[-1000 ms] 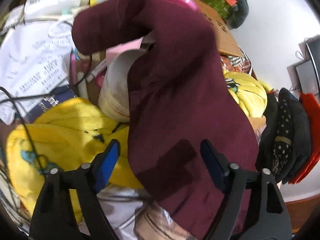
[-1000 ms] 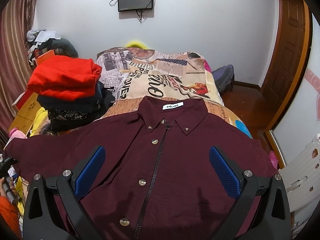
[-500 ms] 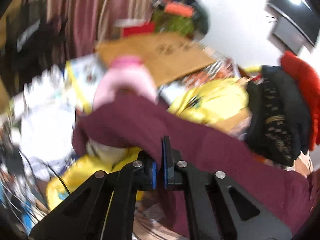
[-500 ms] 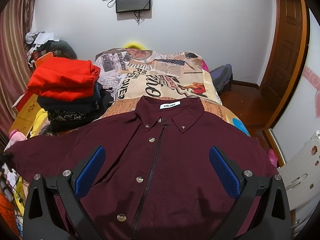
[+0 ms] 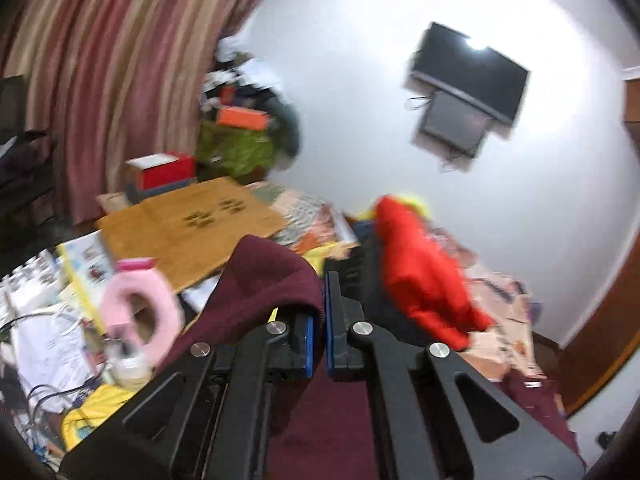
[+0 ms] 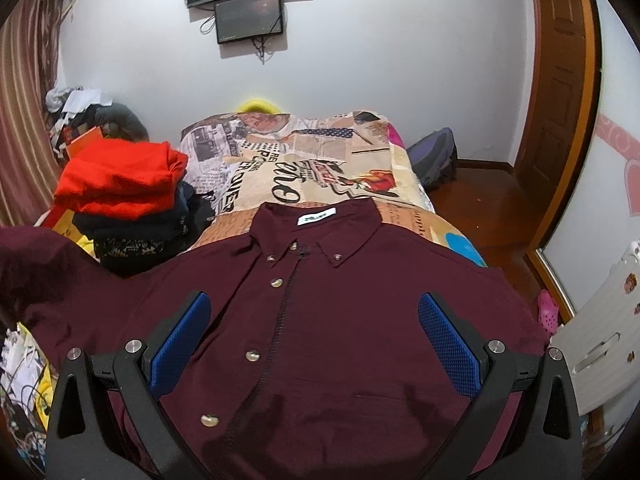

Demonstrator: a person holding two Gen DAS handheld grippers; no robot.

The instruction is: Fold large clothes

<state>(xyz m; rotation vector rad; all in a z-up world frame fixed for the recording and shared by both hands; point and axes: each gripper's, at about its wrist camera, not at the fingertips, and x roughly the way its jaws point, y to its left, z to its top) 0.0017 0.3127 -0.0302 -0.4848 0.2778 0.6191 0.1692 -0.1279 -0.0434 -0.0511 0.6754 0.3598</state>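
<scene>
A maroon button-up shirt (image 6: 332,320) lies front up on the bed, collar and white label toward the far wall. Its left sleeve (image 6: 44,264) is lifted off the bed at the left edge of the right wrist view. My left gripper (image 5: 319,312) is shut on that sleeve (image 5: 264,276), and the cloth drapes over its left finger. My right gripper (image 6: 314,340) hovers open above the shirt's chest, with nothing pinched between its blue pads (image 6: 448,344).
A stack of folded clothes with a red garment (image 6: 120,180) on top sits left of the shirt. A newspaper-print bedspread (image 6: 304,168) covers the bed. Clutter fills the left side: pink bottle (image 5: 140,312), wooden board (image 5: 188,224), cables. A door (image 6: 560,92) stands at right.
My left gripper closed on the maroon sleeve and rose with it, swinging its view from the clutter up toward the wall. The right gripper drifted slightly and stayed open.
</scene>
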